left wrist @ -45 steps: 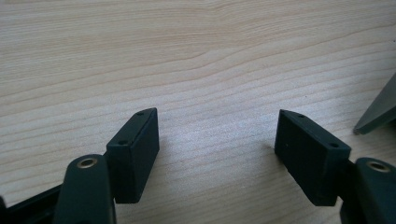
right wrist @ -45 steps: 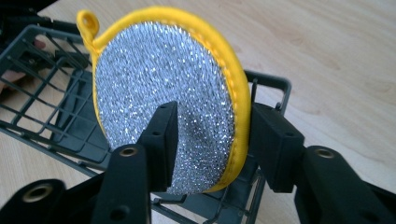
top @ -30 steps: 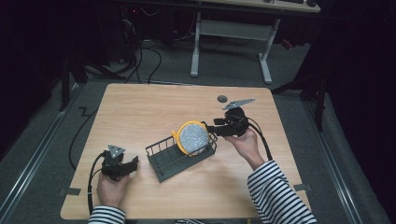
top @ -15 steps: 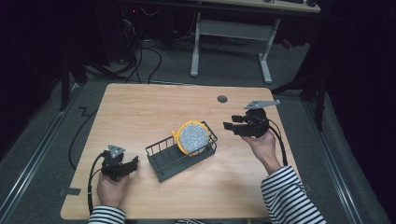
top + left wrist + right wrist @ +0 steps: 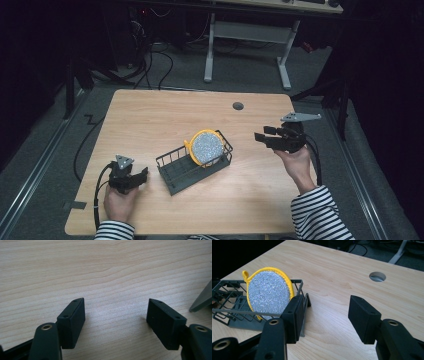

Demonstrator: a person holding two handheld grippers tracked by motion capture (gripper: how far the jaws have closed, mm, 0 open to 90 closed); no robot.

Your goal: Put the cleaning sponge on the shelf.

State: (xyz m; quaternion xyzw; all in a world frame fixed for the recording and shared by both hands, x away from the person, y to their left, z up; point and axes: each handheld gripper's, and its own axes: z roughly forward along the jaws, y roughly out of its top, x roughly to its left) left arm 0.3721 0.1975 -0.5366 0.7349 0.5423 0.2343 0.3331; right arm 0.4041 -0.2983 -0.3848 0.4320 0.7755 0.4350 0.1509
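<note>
A wooden table (image 5: 150, 120) is seen from above, with a dark wire rack (image 5: 192, 162) set near the middle of it, somewhat toward the near edge and lying at a slant to that edge. A round pad (image 5: 206, 147) with a glittering silver face and a yellow rim is stood on edge in the right end of the rack, leaned against the end wall, with a small yellow loop at its upper left. The left gripper (image 5: 143, 173) is held low near the near-left corner of the table, just beside the left end of the rack but apart from it; its jaws are spread wide and nothing is held between them, bare wood being seen in the gap in the left gripper view (image 5: 116, 322). The right gripper (image 5: 259, 135) is held above the table toward the right edge, well apart from the rack and pointed at it, with a grey three-cornered plate on top. Its jaws are likewise parted and empty (image 5: 324, 315). A round hole (image 5: 238, 106) is cut in the table toward the far edge. Striped sleeves (image 5: 320, 215) are worn on both forearms.
</note>
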